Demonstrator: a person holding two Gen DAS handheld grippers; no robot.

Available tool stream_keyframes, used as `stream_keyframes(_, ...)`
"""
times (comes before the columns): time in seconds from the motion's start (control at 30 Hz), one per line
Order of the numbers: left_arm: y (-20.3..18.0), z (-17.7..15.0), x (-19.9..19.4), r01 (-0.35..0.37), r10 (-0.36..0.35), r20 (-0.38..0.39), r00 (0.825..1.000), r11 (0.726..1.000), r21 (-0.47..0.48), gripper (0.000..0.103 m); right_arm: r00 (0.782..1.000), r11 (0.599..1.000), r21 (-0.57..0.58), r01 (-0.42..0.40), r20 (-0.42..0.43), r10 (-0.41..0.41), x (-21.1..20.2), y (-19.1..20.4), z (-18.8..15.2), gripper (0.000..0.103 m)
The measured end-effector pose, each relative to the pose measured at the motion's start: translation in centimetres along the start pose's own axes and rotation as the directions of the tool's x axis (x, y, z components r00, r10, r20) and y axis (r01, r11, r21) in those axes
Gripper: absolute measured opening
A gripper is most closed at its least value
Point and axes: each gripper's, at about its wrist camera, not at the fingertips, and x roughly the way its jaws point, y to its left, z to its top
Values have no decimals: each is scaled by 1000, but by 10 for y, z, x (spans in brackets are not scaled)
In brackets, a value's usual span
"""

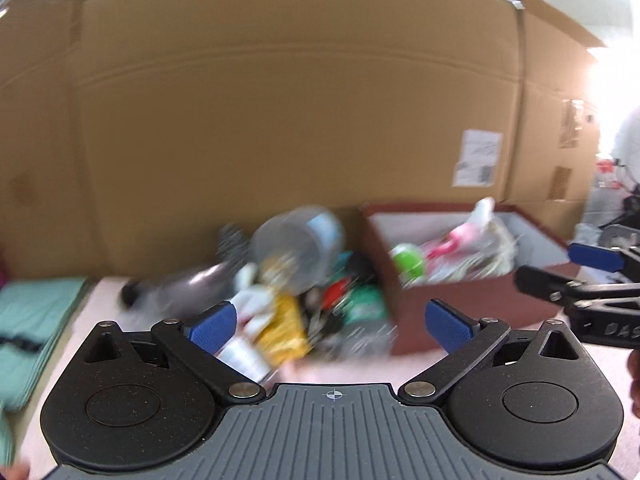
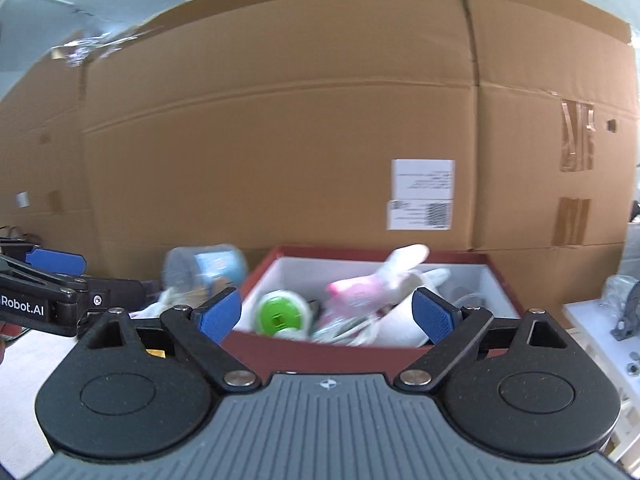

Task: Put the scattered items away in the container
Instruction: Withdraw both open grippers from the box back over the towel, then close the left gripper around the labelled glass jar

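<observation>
A dark red box (image 1: 404, 304) with a white inside stands on the pale pink surface and holds a green-lidded jar (image 1: 408, 260), a pink-and-white toy (image 1: 468, 232) and other items. A blurred pile lies left of it: a clear plastic tub (image 1: 300, 240), a yellow packet (image 1: 282, 332), a dark bottle (image 1: 180, 288). My left gripper (image 1: 332, 322) is open and empty in front of the pile. My right gripper (image 2: 328, 314) is open and empty just before the box (image 2: 320, 354), facing the green jar (image 2: 280, 314) and pink toy (image 2: 360, 290).
A large cardboard box (image 1: 280, 120) forms a wall right behind everything. A folded green cloth (image 1: 32, 320) lies at the far left. A white shelf with metal parts (image 2: 624, 320) stands at the right. The right gripper also shows in the left wrist view (image 1: 560, 276).
</observation>
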Motion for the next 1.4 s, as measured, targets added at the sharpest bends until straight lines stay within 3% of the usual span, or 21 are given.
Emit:
stream_keyframes(0.2, 47, -65, 0, -91, 73, -146, 987, 988, -123, 103, 993, 996, -21, -92, -73, 90, 9, 41, -28, 93)
stream_keyframes(0.3, 62, -80, 4, -112, 88, -162, 983, 983, -147, 103, 983, 990, -9, -144, -117, 142, 20, 59, -38, 90)
stream_keyframes(0.43, 85, -70, 13, -110, 84, -133, 987, 974, -197, 99, 964, 978, -41, -206, -178, 196, 37, 85, -51, 84)
stream_keyframes(0.63, 96, -44, 39, -20, -1, -90, 996, 972, -235, 99, 936, 960, -58, -274, -247, 252, 72, 116, -61, 70)
stream_keyframes(0.83, 105, -31, 80, 36, -74, -127, 989, 960, -279, 93, 923, 941, -124, -316, -272, 274, 102, 138, -60, 66)
stream_keyframes(1.0, 111, -30, 119, 59, -126, -215, 968, 953, -296, 84, 899, 920, -134, -367, -307, 314, 124, 150, -61, 64)
stream_keyframes(1.13, 118, -29, 135, 73, -162, -237, 958, 937, -343, 87, 893, 910, -165, -381, -321, 316, 137, 160, -63, 58)
stream_keyframes(1.3, 119, -27, 143, 96, -185, -245, 952, 937, -335, 71, 896, 906, -184, -380, -316, 312, 148, 168, -61, 60)
stream_keyframes(1.4, 118, -25, 147, 70, -157, -246, 956, 942, -328, 81, 898, 910, -178, -375, -312, 309, 152, 169, -61, 60)
